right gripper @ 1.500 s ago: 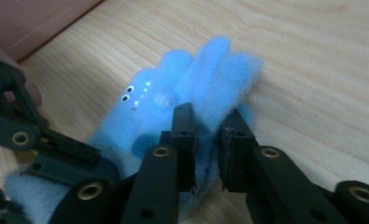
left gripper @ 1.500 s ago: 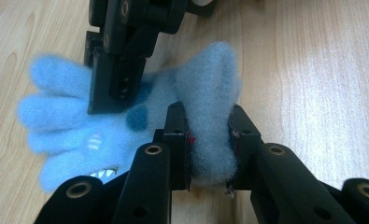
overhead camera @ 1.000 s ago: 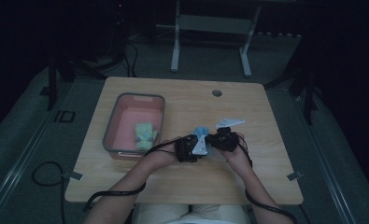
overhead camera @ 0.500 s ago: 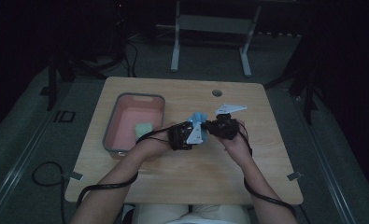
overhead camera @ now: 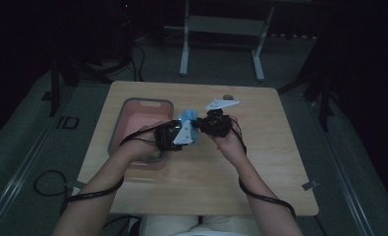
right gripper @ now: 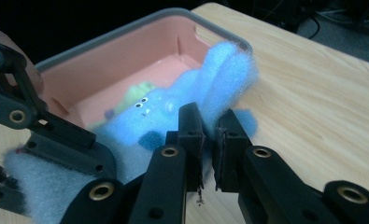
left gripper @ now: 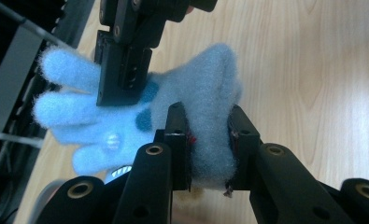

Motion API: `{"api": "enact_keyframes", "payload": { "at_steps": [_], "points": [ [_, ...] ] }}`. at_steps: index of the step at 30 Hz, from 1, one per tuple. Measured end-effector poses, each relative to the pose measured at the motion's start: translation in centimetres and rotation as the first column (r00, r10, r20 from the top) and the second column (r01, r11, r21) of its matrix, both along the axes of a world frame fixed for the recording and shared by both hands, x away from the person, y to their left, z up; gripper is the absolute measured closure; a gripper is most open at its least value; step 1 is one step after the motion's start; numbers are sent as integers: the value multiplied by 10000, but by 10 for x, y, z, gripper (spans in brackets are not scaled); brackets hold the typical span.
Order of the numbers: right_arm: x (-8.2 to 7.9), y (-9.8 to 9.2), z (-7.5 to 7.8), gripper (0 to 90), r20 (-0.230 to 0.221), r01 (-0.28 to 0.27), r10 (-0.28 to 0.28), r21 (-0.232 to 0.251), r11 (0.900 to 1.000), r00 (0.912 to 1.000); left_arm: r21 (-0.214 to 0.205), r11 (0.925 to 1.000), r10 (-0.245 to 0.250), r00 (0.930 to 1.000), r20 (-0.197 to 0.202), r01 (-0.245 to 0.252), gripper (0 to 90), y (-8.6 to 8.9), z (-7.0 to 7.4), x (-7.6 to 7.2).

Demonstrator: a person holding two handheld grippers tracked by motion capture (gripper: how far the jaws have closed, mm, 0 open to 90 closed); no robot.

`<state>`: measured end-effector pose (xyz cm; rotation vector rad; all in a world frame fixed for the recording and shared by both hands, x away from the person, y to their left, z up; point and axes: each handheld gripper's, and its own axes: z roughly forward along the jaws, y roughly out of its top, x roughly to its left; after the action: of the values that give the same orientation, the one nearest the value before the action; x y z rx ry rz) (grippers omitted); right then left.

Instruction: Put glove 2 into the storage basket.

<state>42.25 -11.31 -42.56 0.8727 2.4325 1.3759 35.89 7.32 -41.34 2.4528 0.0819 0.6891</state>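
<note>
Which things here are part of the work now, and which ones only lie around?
In use:
- left gripper, shut on blue fuzzy glove
- right gripper, shut on the same glove
- pink tub

Lying about:
- green item in the tub
- table

**Blue fleece glove pinched over the counter**

The right gripper (right gripper: 209,128) has its two black fingers (right gripper: 190,135) closed tight on a fold of a fluffy light-blue glove (right gripper: 219,79), which stands up just above the fingertips. Left of the fingers, the left gripper (right gripper: 42,140) clamps the glove's other end. Beyond the fingers sits a pink bin (right gripper: 126,60) with a grey rim, something pale green lying inside. To their right stretches the pale wooden counter (right gripper: 313,102).
</note>
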Motion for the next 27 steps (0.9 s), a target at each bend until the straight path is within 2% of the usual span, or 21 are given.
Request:
{"api": "enact_keyframes", "payload": {
  "at_steps": [3, 4, 7, 16, 22, 27],
  "points": [
    [1, 8, 3, 833, 45, -87, 87, 41, 10000, 10000, -1, 10000, 76, 10000, 45, -76, 748, 8, 2, -1],
    [2, 13, 4, 833, 43, -138, 138, 55, 9999, 9999, 29, 9999, 125, 9999, 90, -125, 748, 18, 4, -1],
    [3, 31, 6, 833, 90, -347, 346, 105, 9993, 9994, 45, 9996, 261, 9996, 77, -262, 748, 30, 6, -3],
    [6, 71, 5, 833, 23, -777, 777, 214, 9967, 9970, 269, 9977, 618, 9980, -126, -615, 747, 68, 9, -6],
    [8, 95, 1, 832, -88, -1019, 1021, 187, 9946, 9947, 450, 9960, 782, 9964, -325, -767, 747, 91, 3, -6],
    [9, 111, -6, 832, -223, -1139, 1145, 243, 9932, 9932, 657, 9937, 940, 9944, -481, -908, 747, 104, -6, -7]
  ]
}}
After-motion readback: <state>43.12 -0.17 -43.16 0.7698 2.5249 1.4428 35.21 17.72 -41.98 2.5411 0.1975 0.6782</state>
